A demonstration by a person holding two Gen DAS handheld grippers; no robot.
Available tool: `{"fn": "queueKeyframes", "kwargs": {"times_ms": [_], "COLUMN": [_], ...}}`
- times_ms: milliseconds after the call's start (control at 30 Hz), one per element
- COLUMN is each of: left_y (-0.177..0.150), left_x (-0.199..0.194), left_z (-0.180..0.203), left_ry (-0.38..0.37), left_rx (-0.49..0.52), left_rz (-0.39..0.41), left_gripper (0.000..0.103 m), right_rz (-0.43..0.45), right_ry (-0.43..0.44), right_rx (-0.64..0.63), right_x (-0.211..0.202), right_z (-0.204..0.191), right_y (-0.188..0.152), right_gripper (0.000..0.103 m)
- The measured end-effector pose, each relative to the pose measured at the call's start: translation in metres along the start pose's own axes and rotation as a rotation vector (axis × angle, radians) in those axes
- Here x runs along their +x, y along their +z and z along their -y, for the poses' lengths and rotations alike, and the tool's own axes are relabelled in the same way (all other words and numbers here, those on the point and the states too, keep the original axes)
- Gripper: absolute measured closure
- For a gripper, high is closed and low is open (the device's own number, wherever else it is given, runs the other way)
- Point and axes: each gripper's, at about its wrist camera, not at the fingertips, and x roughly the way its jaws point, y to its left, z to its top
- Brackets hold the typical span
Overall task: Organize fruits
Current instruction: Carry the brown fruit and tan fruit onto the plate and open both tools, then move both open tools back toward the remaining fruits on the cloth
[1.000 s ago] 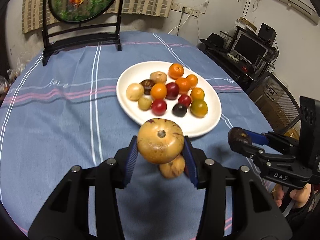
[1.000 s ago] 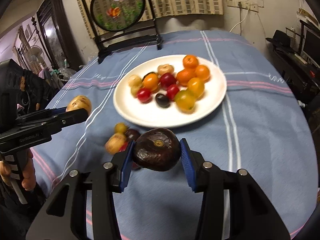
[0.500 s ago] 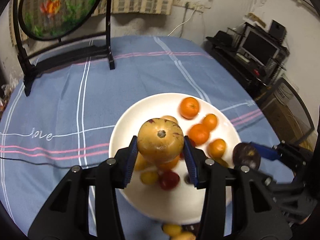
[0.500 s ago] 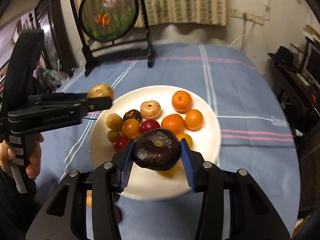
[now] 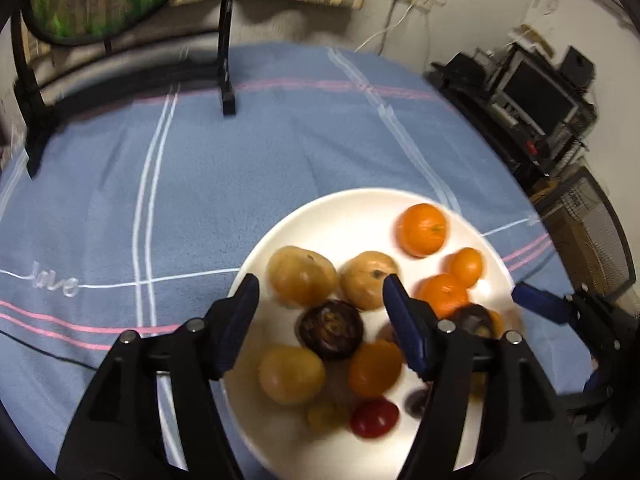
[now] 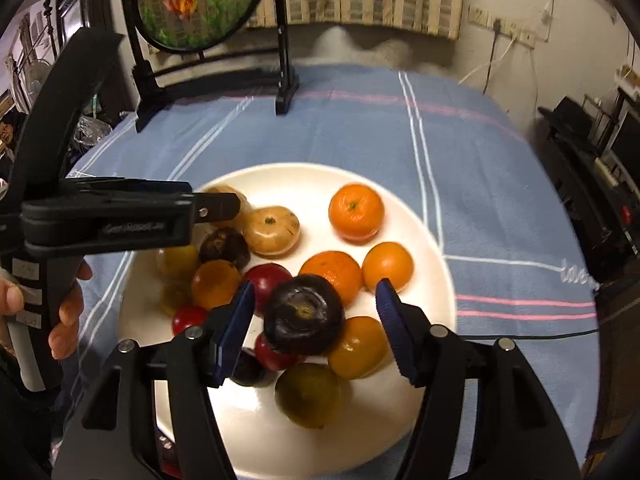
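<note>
Left wrist view: left gripper (image 5: 320,300) hangs over the near-left part of the white plate (image 5: 344,208), its jaws just opened and standing apart, nothing pressed between the pads. The tan fruit (image 5: 301,280) it was carrying now sits on the plate just ahead of the fingertips, slightly toward the left finger, touching or nearly touching a second tan fruit (image 5: 370,278) ahead toward the right finger. A dark brown fruit (image 5: 331,334) lies lower in the gap, clear of both pads. Right gripper (image 5: 538,304) shows at the far right, tips over the plate's right side. Right wrist view: right gripper (image 6: 316,300) also has its jaws just opened, apart; the dark purple fruit (image 6: 304,314) sits between them but free of both pads, resting on top of other fruit, closer to the left finger. It looks perched, so it may roll. Judgement: both drops appear done; the next move is straight back and up for each hand, with the left gripper (image 6: 216,206) nearer the plate's left edge.
</note>
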Motion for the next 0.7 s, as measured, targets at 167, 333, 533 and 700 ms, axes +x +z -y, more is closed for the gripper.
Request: {"fn": "queueKeyframes", "kwargs": {"times_ms": [167, 333, 533, 700], "left_y": [-0.049, -0.118, -0.186, -0.202], "left_x": [-0.058, -0.103, -0.127, -0.142], "left_z": [0.010, 0.021, 0.021, 0.015], "left_ry": [0.004, 0.040, 0.031, 0.026], "left_rx": [0.044, 0.065, 0.036, 0.015], "left_rz": [0.052, 0.117, 0.115, 0.134], "left_gripper": [0.027, 0.027, 0.027, 0.027], "right_rz": [0.057, 0.062, 0.017, 0.005], "right_ry": [0.026, 0.097, 0.144, 0.155], "right_rx": [0.015, 0.062, 0.087, 0.065], "right_x": [-0.052, -0.083, -0.098, -0.101], "right_z": [-0.004, -0.017, -0.036, -0.054], "right_y": [-0.033, -0.083, -0.125, -0.134], "right_gripper": [0.040, 0.040, 0.040, 0.040]}}
